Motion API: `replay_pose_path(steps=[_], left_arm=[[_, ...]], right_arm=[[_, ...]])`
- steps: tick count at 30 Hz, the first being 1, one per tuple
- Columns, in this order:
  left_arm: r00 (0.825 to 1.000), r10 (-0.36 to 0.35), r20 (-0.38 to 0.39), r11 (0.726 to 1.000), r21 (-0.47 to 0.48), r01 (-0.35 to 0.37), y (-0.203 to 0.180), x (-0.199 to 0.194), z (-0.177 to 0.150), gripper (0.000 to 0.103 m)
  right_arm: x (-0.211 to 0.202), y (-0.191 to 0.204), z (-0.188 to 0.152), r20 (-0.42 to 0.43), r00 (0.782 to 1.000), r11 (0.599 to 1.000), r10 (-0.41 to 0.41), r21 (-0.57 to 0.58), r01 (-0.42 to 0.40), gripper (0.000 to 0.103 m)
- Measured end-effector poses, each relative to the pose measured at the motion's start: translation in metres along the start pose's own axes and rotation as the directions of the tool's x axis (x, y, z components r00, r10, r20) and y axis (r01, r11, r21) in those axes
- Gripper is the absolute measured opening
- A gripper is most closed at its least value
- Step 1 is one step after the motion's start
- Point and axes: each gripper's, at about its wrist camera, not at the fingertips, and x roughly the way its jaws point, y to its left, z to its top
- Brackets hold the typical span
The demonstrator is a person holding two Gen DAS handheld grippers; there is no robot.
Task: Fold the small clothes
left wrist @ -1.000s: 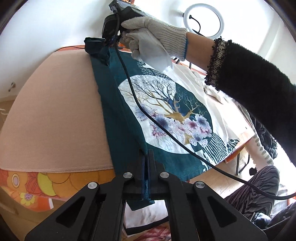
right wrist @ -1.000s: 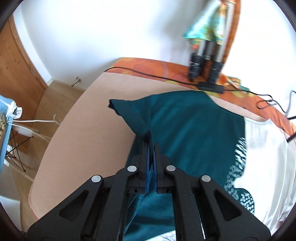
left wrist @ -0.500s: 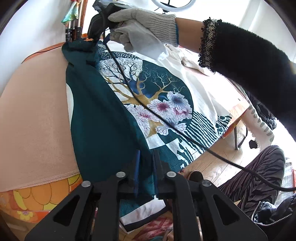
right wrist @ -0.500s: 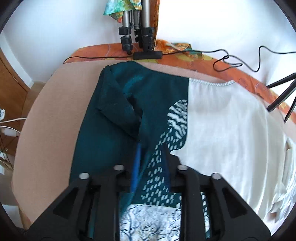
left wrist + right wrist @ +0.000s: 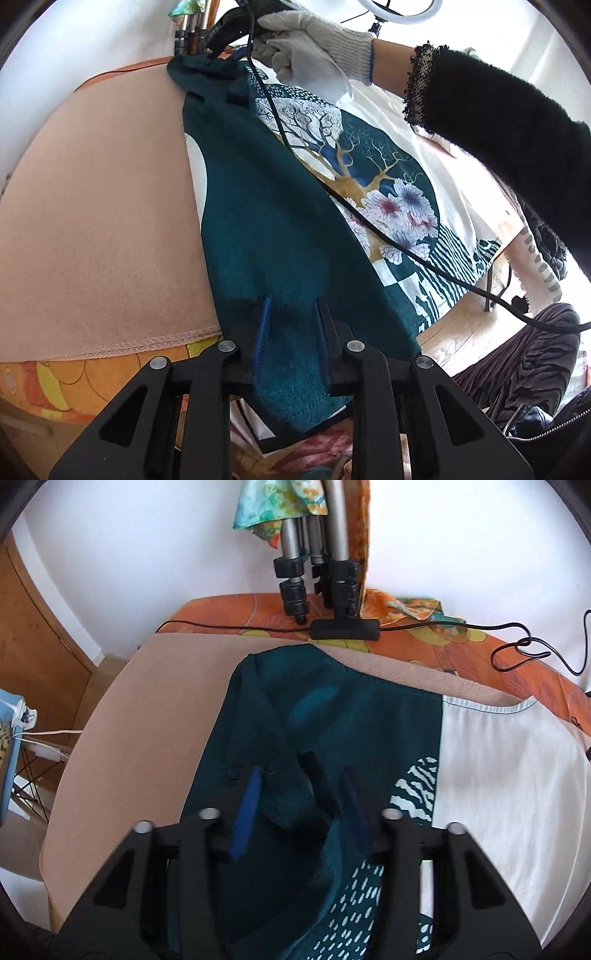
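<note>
Since a second ago the teal flap has been carried over the shirt [image 5: 280, 206], mid-frame on the worktop [image 5: 99, 206]. Left tongs [image 5: 291, 332] stand narrowly apart, cloth lying loose between; right tongs [image 5: 299, 805] are closing, fabric between. I judge the side fold laid; next comes a fresh grip.

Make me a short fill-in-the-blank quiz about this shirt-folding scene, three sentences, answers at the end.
1. The folded-over side of the shirt is dark ____.
2. The shirt's print shows a ____ with flowers.
3. The shirt lies on a plain ____ cloth spread over an orange flowered cover.

Missing words: teal; tree; pink
</note>
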Motion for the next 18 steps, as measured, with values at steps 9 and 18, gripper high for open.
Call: replay_pose_path(steps=[9,18], left_arm=[[1.0,0.002,-0.002,1.0,0.003,-0.002,-0.001,-0.001,0.0,0.021],[0.996,0.055,0.076,0.997,-0.049,-0.051,0.006,-0.024,0.003,0.033]], right_arm=[[-0.02,-0.061,0.01,0.011,0.98,0.968,-0.2,0.154,0.196,0.006],[-0.058,-0.051,-0.015,0.039,0.984,0.981,-0.174,0.094,0.17,0.066]])
